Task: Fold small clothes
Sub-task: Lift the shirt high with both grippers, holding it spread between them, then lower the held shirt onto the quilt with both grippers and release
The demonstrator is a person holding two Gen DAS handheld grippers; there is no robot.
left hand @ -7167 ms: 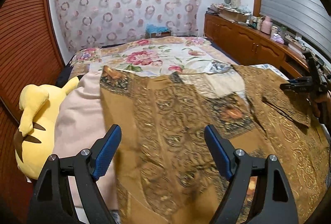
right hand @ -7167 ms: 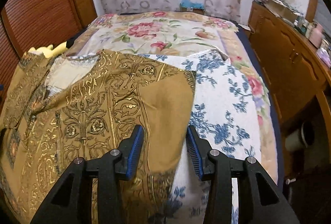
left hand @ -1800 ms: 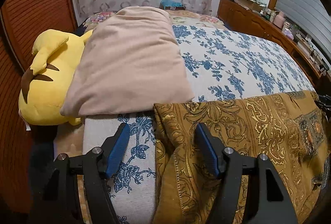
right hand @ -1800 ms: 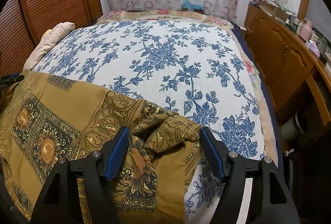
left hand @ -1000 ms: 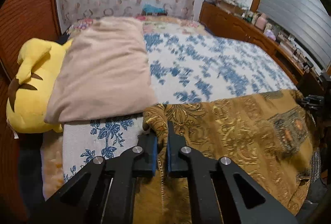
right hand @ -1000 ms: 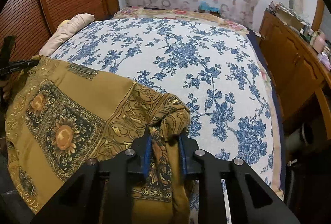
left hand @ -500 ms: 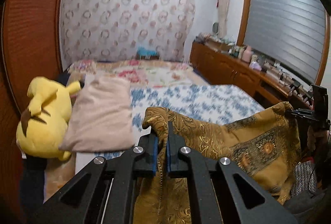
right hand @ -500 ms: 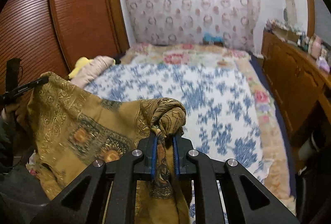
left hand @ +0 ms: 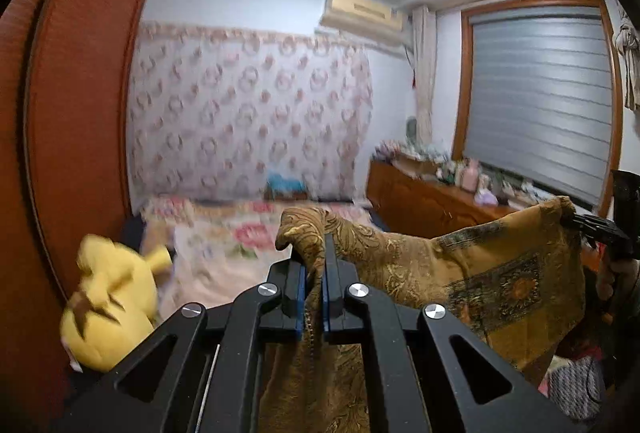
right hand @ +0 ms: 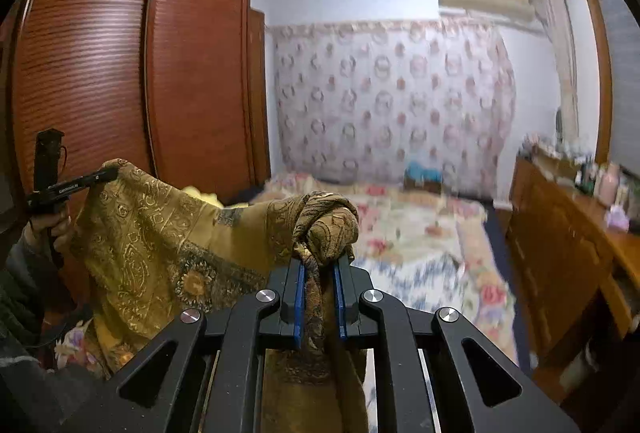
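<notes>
A golden-brown patterned cloth (left hand: 480, 273) hangs in the air, stretched between my two grippers above the bed. My left gripper (left hand: 315, 265) is shut on one bunched corner, and fabric drapes down between its blue pads. My right gripper (right hand: 319, 269) is shut on the other bunched corner, with a knot of cloth (right hand: 160, 233) bulging above its fingertips. Each gripper shows in the other's view. The right gripper (left hand: 592, 225) is at the far right edge. The left gripper (right hand: 100, 175) is at the far left, held by a hand (right hand: 48, 229).
The bed (left hand: 224, 245) with its floral cover lies below and ahead. A yellow plush toy (left hand: 108, 309) sits at its left side by the red-brown wardrobe (right hand: 120, 73). A wooden sideboard (right hand: 560, 253) loaded with small items runs along the right wall.
Both grippers have risen with the cloth, lifting it off the bed. Both views have tipped up from the bedspread toward the far wall and ceiling.
</notes>
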